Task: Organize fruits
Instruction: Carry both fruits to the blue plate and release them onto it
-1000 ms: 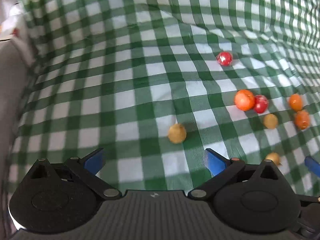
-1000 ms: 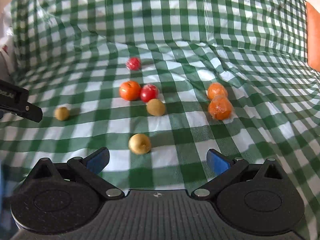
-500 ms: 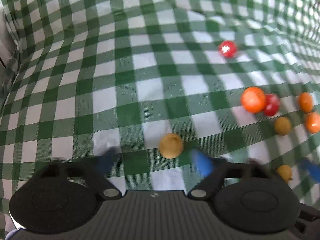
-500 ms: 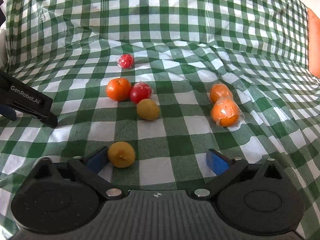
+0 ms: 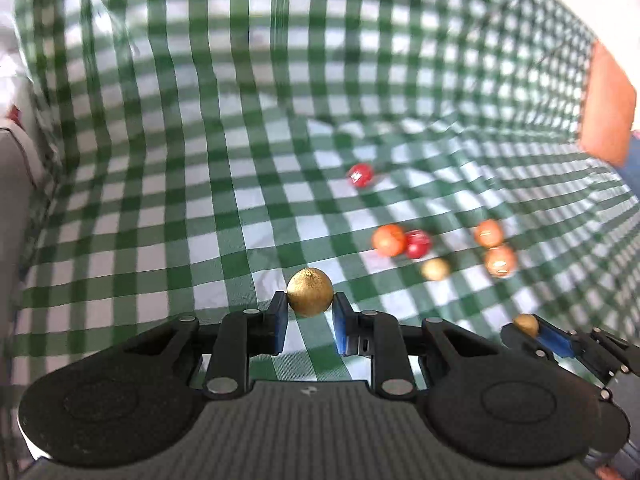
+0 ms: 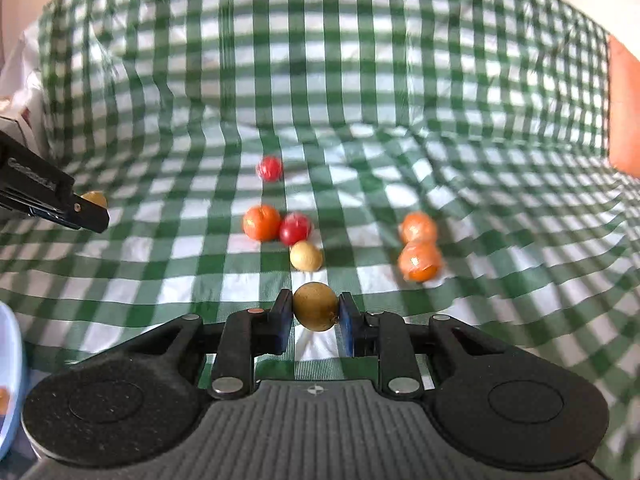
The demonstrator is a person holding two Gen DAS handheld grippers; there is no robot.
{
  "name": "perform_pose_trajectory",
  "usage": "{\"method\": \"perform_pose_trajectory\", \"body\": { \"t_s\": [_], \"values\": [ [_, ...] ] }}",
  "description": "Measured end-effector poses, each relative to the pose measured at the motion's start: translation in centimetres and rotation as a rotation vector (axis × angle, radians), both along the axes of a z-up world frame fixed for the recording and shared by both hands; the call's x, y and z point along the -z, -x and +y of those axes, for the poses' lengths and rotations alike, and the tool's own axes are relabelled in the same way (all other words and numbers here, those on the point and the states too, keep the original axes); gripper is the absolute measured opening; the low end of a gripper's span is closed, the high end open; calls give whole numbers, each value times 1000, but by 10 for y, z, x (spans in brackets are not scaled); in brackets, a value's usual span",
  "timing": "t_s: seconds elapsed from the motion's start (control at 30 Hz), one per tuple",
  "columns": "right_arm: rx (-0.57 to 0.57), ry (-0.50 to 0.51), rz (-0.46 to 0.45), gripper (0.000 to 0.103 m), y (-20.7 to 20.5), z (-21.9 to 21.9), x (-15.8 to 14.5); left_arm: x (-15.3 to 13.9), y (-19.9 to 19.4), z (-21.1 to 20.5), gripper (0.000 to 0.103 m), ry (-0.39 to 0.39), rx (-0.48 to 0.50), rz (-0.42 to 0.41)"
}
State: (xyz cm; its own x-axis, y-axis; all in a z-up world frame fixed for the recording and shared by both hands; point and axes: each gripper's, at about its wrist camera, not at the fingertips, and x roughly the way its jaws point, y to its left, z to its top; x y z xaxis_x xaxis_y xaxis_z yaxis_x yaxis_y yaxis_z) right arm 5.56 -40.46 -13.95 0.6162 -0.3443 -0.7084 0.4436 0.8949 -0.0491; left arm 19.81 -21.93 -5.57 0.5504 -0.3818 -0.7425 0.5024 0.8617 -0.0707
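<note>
Left wrist fingers (image 5: 280, 320) pinch golden fruit (image 5: 310, 291).

Two golden-brown round fruits are pinched off the cloth: one (image 5: 310, 292) in the left gripper (image 5: 310, 312), one (image 6: 315, 306) in the right gripper (image 6: 315, 316). On the checked cloth: lone red fruit (image 6: 269, 168), orange (image 6: 261, 222) touching red fruit (image 6: 295, 228), tan fruit (image 6: 306, 256) just beside, two wrapped oranges (image 6: 419, 254) (touching).
</note>
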Motion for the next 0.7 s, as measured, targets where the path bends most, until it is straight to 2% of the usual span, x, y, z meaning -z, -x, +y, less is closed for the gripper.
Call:
{"method": "perform_pose_trajectory", "body": {
  "t_s": [0.17,0.33,0.5,0.7],
  "values": [
    [-57,-22,-48,26,33,26,-48,-43,62,41,26,35,-7,-38],
    [-184,-71,-90,26,64,83,-92,-73,123,100,26,48,-67,-48],
    [-316,-144,-117,26,89,148,-122,-84,173,162,26,34,-147,-32],
    [-454,-125,-95,26,111,212,-142,-88,219,216,26,28,-227,-51]
  ]
}}
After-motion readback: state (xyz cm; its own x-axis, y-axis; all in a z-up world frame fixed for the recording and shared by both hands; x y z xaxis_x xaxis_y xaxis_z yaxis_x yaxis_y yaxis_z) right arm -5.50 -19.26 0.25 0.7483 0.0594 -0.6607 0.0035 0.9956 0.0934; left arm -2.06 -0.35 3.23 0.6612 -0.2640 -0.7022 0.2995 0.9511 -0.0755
